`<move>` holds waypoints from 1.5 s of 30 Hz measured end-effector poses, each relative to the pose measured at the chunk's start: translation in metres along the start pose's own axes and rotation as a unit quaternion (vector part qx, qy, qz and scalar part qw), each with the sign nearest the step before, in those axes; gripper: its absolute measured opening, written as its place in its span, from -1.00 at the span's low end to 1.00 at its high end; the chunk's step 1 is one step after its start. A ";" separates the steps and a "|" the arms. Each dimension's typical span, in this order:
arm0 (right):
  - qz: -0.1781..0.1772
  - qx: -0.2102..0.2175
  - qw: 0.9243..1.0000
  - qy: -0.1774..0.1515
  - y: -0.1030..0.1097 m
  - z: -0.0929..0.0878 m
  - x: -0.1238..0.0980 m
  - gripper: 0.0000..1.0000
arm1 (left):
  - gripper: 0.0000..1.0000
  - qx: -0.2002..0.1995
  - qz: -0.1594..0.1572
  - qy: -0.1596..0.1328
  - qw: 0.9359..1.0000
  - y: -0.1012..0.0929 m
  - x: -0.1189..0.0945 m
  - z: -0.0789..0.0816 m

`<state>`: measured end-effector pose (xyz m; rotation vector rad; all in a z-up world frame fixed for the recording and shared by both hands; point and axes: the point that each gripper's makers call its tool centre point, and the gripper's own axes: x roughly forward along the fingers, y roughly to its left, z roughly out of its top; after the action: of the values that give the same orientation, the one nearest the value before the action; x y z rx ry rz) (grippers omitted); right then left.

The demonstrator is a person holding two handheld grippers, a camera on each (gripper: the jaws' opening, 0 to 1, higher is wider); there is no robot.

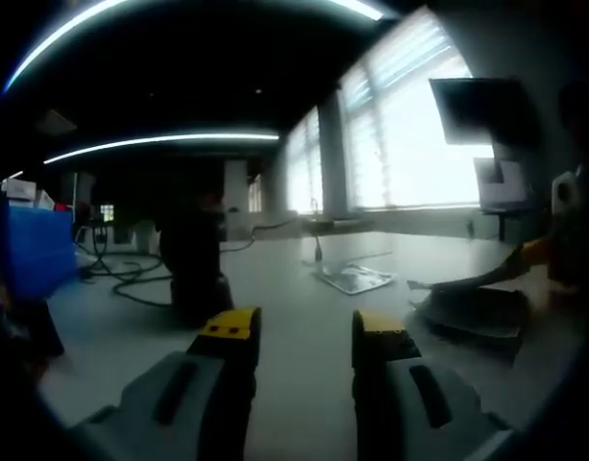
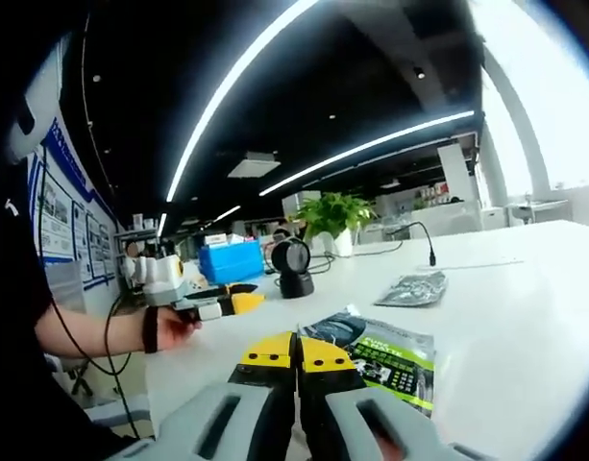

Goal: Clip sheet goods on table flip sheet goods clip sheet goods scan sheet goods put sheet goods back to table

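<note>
Two claws are at work over a pale table (image 2: 525, 288). In the right gripper view the right claw (image 2: 297, 351) has its yellow-tipped jaws pressed together, and the near corner of a printed packet (image 2: 380, 353) with a green edge lies right at those tips; whether the corner is truly pinched between them cannot be told. The rest of that packet lies flat on the table, just ahead and to the right of the tips. Farther ahead and to the right sits a second, grey packet (image 2: 413, 288), well apart from the first. Straight ahead stands a black scanner (image 2: 292, 265) on its base, with a blue box (image 2: 232, 260) to its left and a green plant (image 2: 333, 217) beyond it. To the left of the jaws a person's hand (image 2: 169, 327) holds the left claw (image 2: 232, 303), which points toward the middle of the table.

In the left gripper view the left claw (image 1: 303, 336) has its jaws spread, with bare table showing between them. Ahead and slightly left of the jaws stands the dark scanner (image 1: 195, 264), with cables (image 1: 131, 279) trailing on the table beside it. Ahead and to the right lies the grey packet (image 1: 354, 279). Far to the right, a dim packet (image 1: 472, 309) lies on the table; its details are too dark to make out.
</note>
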<state>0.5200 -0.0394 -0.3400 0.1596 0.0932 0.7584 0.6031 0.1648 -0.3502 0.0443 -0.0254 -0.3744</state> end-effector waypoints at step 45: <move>-0.068 0.163 0.973 -0.149 -0.032 0.084 0.008 -1.00 | -0.40 -0.006 -0.005 -0.008 1.000 0.001 -0.001 0.001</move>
<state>0.5592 -0.0655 -0.2635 0.5721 -0.0572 0.5719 0.6030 0.1661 -0.3496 0.0296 -0.0385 -0.3842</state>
